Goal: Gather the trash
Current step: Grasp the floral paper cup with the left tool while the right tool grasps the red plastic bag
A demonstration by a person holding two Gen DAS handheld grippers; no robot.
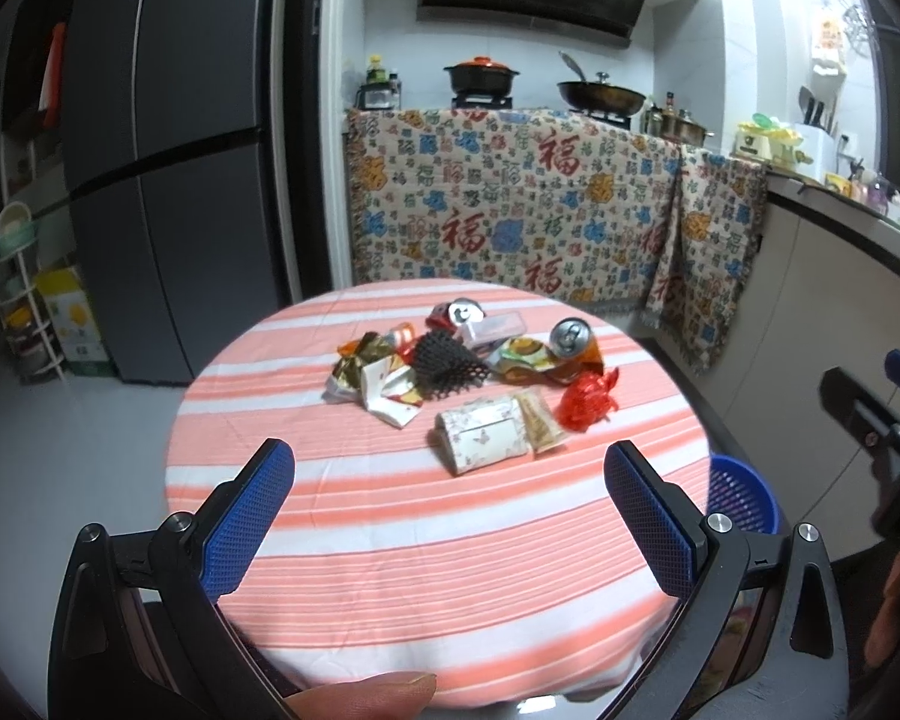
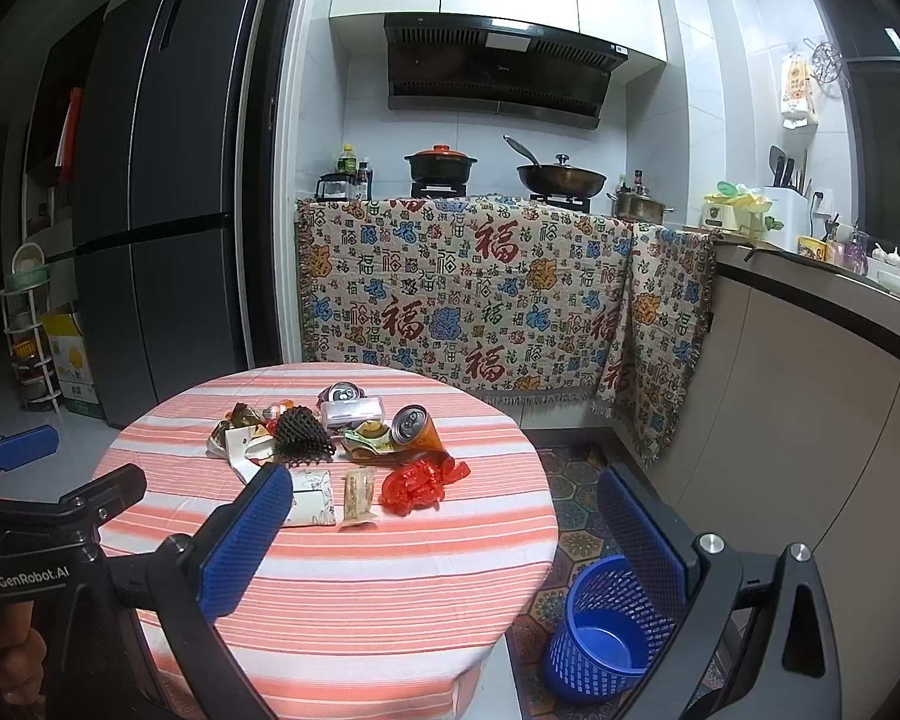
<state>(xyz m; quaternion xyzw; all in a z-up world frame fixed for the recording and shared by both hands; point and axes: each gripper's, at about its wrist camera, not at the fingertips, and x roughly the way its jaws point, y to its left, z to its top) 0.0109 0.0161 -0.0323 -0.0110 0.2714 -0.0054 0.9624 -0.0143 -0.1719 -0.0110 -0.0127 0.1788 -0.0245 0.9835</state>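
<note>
Both tongs — left tongs (image 1: 450,516) and right tongs (image 2: 444,546) — are spread wide and empty above the near edge of the striped worktop (image 1: 450,588). Nearest lies the floral paper packet (image 1: 486,433), probably light and crushable, long axis crosswise, best pinched across its short side. Beyond it, the crumpled red wrapper (image 1: 588,399) and the dented can (image 1: 576,345) — mouth toward the camera — likely slip.

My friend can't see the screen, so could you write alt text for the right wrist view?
The open right gripper hovers near a round striped table strewn with trash: two crushed cans, wrappers, a red bag and black foam netting. An empty blue basket stands on the floor right of the table; a kitchen stove lies beyond.
</note>
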